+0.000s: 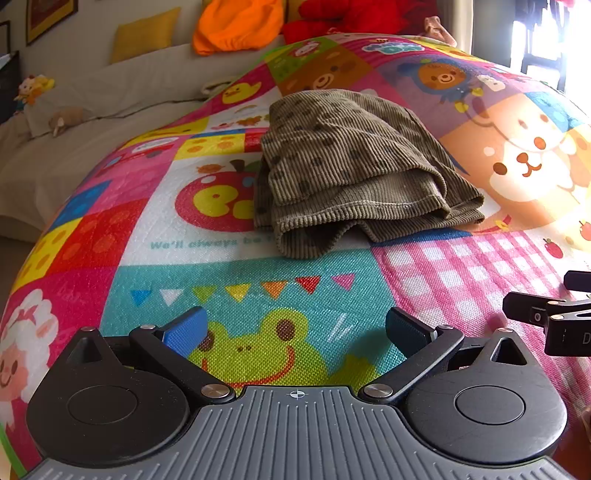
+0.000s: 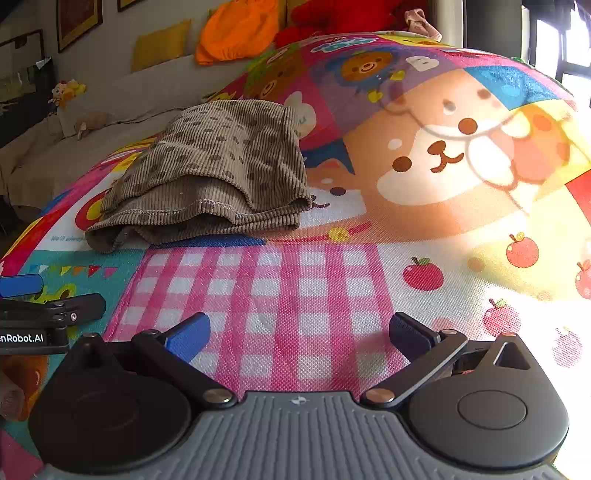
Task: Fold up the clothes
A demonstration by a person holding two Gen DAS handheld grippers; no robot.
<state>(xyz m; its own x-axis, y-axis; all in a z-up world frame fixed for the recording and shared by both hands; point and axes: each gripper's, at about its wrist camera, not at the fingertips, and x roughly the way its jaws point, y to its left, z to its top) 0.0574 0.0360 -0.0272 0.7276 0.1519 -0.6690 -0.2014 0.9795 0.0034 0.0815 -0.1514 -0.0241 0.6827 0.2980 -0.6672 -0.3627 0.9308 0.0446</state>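
A brown corduroy garment with dark dots [image 1: 347,166] lies folded in a small stack on the colourful cartoon mat [image 1: 258,280]. It also shows in the right wrist view [image 2: 210,170], up and to the left. My left gripper [image 1: 295,328] is open and empty, low over the mat, a short way in front of the garment. My right gripper [image 2: 299,332] is open and empty over the pink checked patch, to the right of the garment and apart from it. Each gripper shows at the edge of the other's view.
A beige sofa cover [image 1: 92,122] with a yellow cushion [image 1: 144,35], an orange cloth [image 1: 236,26] and red fabric [image 1: 351,14] lies beyond the mat. Small soft toys [image 1: 35,88] sit at the left. A bright window [image 1: 554,40] is at the right.
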